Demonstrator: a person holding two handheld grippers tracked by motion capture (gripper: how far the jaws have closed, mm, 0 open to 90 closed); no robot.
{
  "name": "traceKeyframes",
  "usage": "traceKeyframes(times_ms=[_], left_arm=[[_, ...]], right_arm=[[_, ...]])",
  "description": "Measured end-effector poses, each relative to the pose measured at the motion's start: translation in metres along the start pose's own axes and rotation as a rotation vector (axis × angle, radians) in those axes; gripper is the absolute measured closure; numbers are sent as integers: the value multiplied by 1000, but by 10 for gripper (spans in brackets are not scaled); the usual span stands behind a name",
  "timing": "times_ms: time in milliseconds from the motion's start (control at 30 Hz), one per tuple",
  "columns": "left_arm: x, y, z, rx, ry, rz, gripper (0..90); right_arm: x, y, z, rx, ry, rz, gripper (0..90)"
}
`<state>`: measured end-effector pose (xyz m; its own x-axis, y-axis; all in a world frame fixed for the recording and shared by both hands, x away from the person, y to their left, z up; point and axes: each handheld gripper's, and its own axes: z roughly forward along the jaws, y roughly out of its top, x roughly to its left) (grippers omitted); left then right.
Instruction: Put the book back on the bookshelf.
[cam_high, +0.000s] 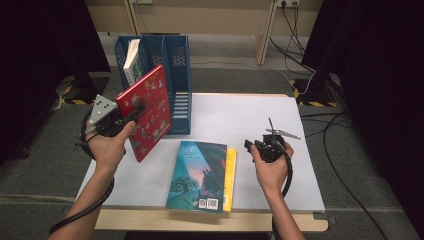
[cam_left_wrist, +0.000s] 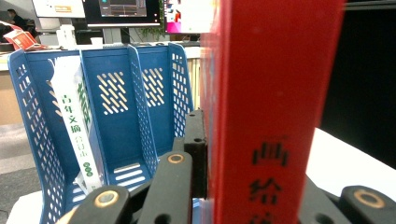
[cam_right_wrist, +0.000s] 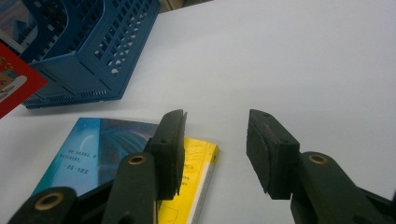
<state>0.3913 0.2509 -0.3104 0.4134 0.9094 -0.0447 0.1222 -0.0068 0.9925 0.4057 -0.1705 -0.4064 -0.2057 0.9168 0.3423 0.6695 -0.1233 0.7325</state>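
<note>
Two bare forearms carried black tools, left tool (cam_high: 134, 111) topped by a grey three-cornered plate, right tool (cam_high: 251, 145) with brass-ringed screws, both trailing black cables.

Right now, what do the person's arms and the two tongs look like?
Both tongs are black, their jaw links pinned with brass-ringed pivots. The left tongs carry a grey three-cornered plate with dots; the right tongs carry one seen edge-on. Thick black cables trail along bare forearms; no sleeves.
</note>
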Motion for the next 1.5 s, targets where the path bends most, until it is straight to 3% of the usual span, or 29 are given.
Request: traceKeyframes(times_ms=[467,567,1500], left_arm=[[3,7,2,-12,17,-4,794],[5,8,3,-15,21,-6,794],[15,27,18,-40,61,-23,794]], right_arm=[[-6,-5,-2,-2,-9,4,574],[-6,-6,-3,0,-12,27,574],[-27,-30,-3,-36,-55,13,574]])
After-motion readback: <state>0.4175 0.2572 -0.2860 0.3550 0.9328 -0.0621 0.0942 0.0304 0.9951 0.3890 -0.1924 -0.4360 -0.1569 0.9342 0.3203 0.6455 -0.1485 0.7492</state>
